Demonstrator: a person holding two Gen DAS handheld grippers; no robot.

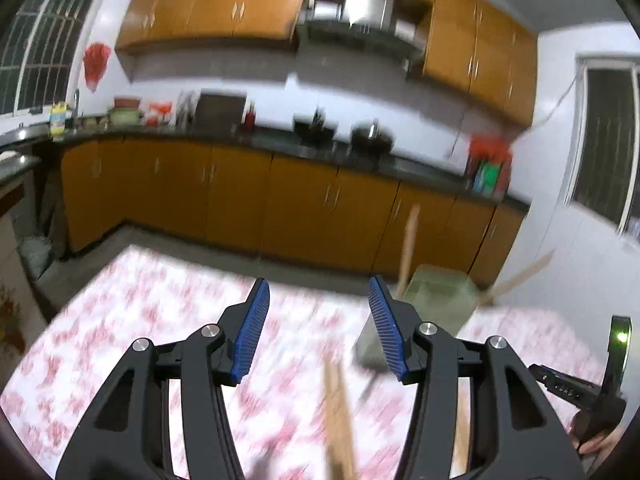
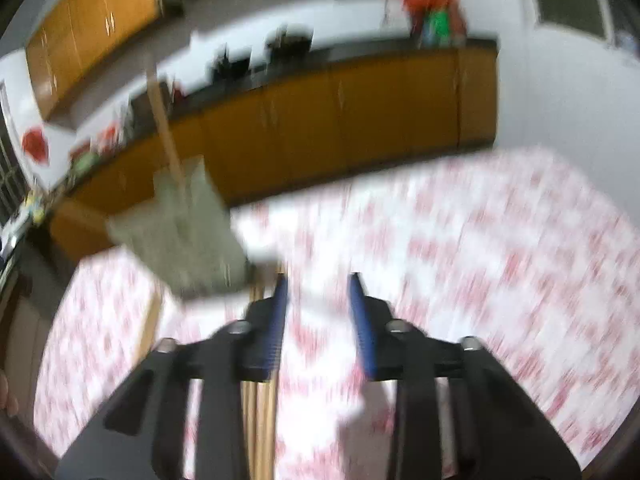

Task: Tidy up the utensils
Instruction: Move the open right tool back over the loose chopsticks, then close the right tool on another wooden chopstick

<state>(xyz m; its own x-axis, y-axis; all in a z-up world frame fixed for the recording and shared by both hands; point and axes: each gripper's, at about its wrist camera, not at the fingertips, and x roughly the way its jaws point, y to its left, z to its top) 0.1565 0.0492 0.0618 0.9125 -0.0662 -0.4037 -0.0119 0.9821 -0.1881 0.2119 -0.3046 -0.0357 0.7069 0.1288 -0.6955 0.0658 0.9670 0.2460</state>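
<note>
We see the left gripper [image 1: 318, 328] with fingers wide, nothing between them. The right gripper [image 2: 318, 320] has fingers narrower, also empty. The holder [image 1: 434, 298] stands on the bench [image 1: 120, 320], wooden sticks [image 1: 409, 244] in it.

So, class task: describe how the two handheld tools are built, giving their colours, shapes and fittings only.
Both look alike. The left tool has two black angular fingers with cut-out frames, round silver bolts at the joints, and ribbed blue pads on the inner faces. The right tool shows the same black frame, silver bolts and blue pads, though blurred. No cables or sleeves show.
</note>
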